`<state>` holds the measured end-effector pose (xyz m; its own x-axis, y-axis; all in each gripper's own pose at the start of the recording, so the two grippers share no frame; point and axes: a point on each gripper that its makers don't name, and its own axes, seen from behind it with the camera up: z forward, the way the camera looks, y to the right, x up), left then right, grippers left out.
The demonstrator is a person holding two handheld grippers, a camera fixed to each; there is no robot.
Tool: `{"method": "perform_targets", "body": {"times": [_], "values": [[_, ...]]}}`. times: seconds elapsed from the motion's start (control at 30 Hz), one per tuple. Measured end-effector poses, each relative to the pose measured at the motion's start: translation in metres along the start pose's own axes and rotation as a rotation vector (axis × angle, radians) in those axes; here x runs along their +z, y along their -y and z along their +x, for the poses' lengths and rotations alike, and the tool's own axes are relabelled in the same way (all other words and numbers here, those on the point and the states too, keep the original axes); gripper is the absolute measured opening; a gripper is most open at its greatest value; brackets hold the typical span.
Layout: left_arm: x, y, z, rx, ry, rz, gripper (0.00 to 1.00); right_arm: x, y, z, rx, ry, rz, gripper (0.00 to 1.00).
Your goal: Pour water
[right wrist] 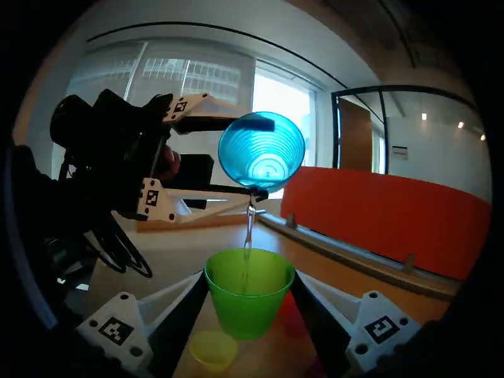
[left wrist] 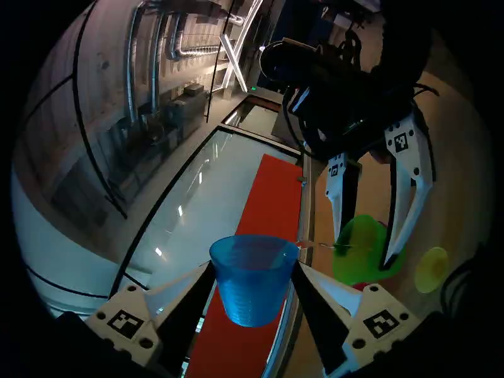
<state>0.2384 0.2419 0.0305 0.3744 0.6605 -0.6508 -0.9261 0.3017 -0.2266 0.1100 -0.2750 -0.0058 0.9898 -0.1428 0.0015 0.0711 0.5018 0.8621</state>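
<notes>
Presently the left gripper, jaws clamped on the translucent blue plastic cup, holds it tipped directly above the green plastic cup, itself clamped in the right gripper's jaws. A thin water stream drops from the blue lip into the green mouth, above the desk.

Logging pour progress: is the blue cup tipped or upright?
Tipped. In the right gripper view the blue cup shows its mouth sideways, a thin stream falling into the green cup.

An orange partition edges the wooden table; left of it a bright window (daylight glaring), above it dark-framed glass wall.
</notes>
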Motion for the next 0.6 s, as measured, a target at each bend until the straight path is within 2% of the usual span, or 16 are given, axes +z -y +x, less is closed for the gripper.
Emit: {"method": "perform_targets", "body": {"times": [0.6], "values": [[-0.0006,0.0023,0.0029,0.045,-0.003,0.005,0.84,0.0009,0.0003,0.0017,0.004,-0.008,-0.003,0.92]]}}
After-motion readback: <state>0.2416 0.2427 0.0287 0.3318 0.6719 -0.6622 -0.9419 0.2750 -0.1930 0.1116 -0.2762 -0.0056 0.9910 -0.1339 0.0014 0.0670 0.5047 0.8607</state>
